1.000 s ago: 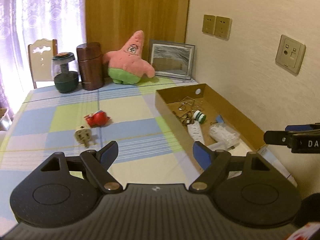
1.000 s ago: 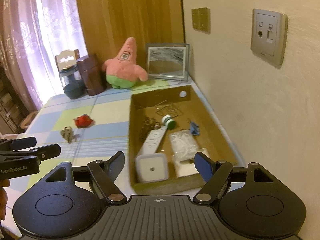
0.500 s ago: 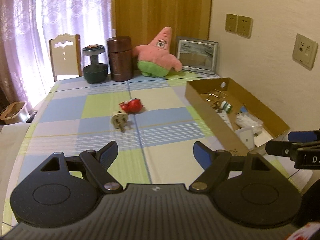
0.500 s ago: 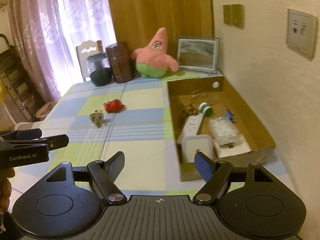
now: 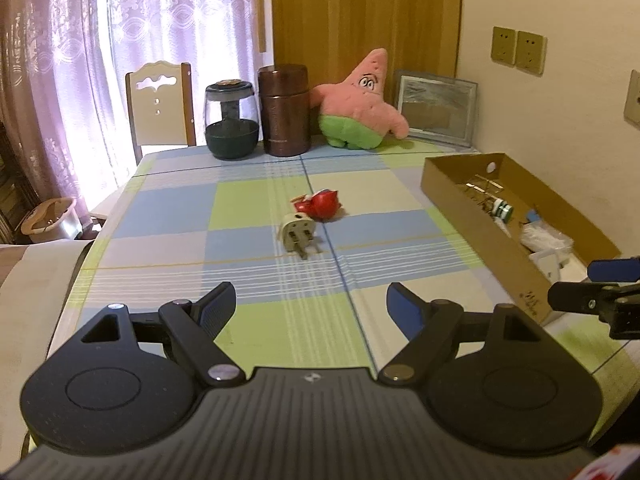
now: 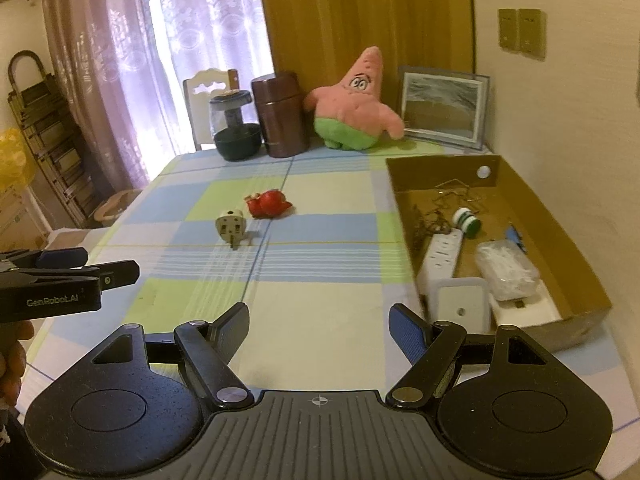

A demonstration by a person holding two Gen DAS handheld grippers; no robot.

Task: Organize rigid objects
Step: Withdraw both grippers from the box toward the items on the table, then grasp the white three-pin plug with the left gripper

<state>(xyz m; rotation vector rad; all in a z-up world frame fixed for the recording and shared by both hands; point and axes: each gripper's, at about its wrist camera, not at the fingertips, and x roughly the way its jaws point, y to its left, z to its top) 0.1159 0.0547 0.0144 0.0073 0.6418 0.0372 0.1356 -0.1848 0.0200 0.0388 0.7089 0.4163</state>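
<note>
- Left claw [image 5: 310, 304] and right claw [image 6: 318, 318]: both spread apart, empty, pulled back from the cardboard box [image 6: 568, 236] since earlier.
- Plug adapter [image 5: 298, 234] and red toy [image 5: 320, 206] lie mid-desk [image 5: 168, 216], checked cloth; curtains behind.

"GenRobot.AI" printed on the left gripper [image 6: 86, 266]

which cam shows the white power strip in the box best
The right wrist view: the power strip lies fully visible inside the cardboard box. In the left wrist view the box's near wall hides nearly all of it.
</note>
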